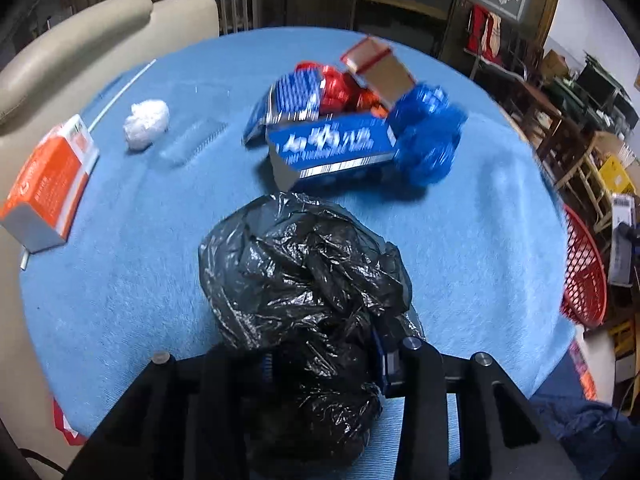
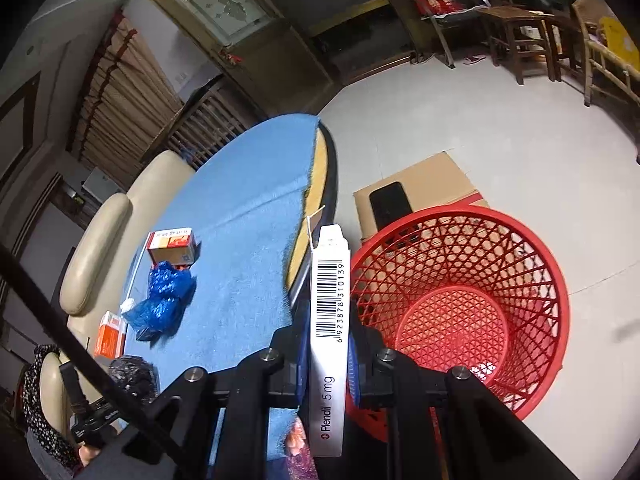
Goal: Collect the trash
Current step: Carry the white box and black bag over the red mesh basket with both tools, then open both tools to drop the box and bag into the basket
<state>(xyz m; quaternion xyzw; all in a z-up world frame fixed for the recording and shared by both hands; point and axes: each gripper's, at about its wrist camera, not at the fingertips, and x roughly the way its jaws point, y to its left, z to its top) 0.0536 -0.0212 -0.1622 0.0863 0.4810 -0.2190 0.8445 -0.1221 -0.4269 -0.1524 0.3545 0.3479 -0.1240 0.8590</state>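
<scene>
My left gripper (image 1: 326, 364) is shut on a crumpled black plastic bag (image 1: 304, 280) and holds it over the blue table (image 1: 120, 280). Beyond it lie a blue carton (image 1: 332, 148), a blue plastic wrap (image 1: 430, 132), a red wrapper (image 1: 340, 88), a brown box (image 1: 380, 68), a white paper ball (image 1: 145, 122), a clear plastic tray (image 1: 194, 142) and an orange box (image 1: 50, 184). My right gripper (image 2: 329, 364) is shut on a white Plendil medicine box (image 2: 330, 332), beside the table edge and next to the red mesh basket (image 2: 460, 312) on the floor.
A beige sofa (image 1: 60, 60) borders the table's left side. A cardboard box (image 2: 424, 188) with a black phone on it stands behind the basket. Wooden chairs and stools (image 2: 516, 32) stand at the far side of the floor. The basket rim (image 1: 584, 272) shows right of the table.
</scene>
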